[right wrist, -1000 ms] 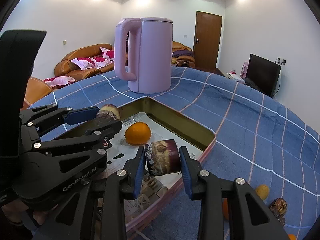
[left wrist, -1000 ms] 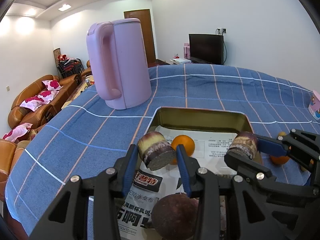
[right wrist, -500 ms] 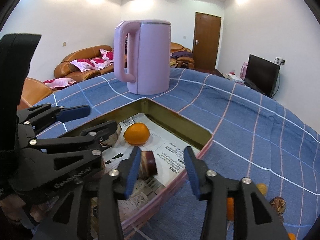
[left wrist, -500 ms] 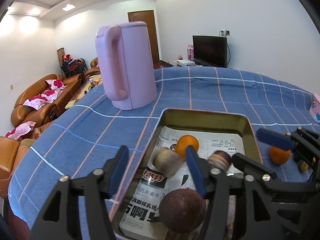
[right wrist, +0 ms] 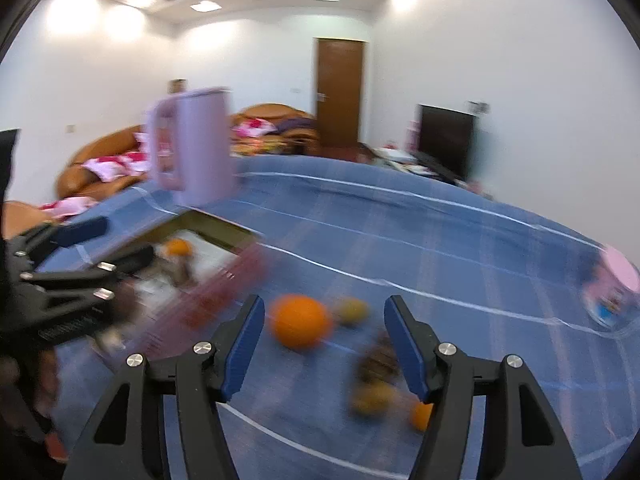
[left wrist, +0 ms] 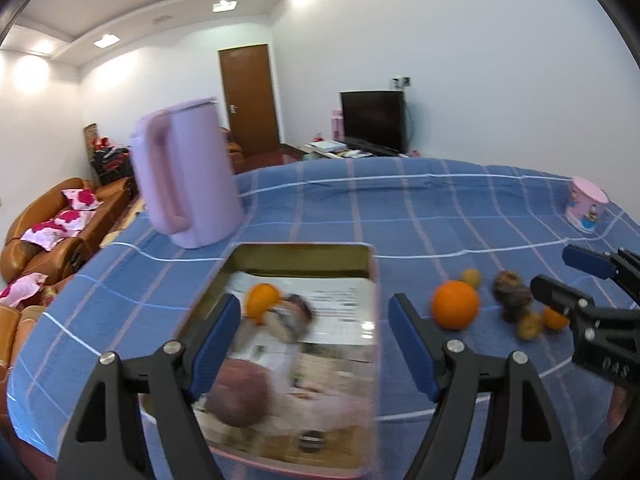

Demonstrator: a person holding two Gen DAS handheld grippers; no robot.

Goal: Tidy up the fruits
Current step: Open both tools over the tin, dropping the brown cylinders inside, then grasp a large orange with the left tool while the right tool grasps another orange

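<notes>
Both grippers have released their cut fruit pieces (left wrist: pixel 290 314) into the tin tray (left wrist: pixel 362 254) and swung toward the loose fruit right of the tray; left gripper (left wrist: pixel 314 344) and right gripper (right wrist: pixel 324 344) have just been opening and grasp nothing. Remaining large orange (right wrist: pixel 300 326) lies on the bench (left wrist: pixel 420 216) just right of the tray. Risk: hasty closure could roll it away.

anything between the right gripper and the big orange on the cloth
Nothing visible. The right gripper, jaws just opened and empty, looks straight at the big orange on the blue cloth; the tray lies off to its left.
</notes>
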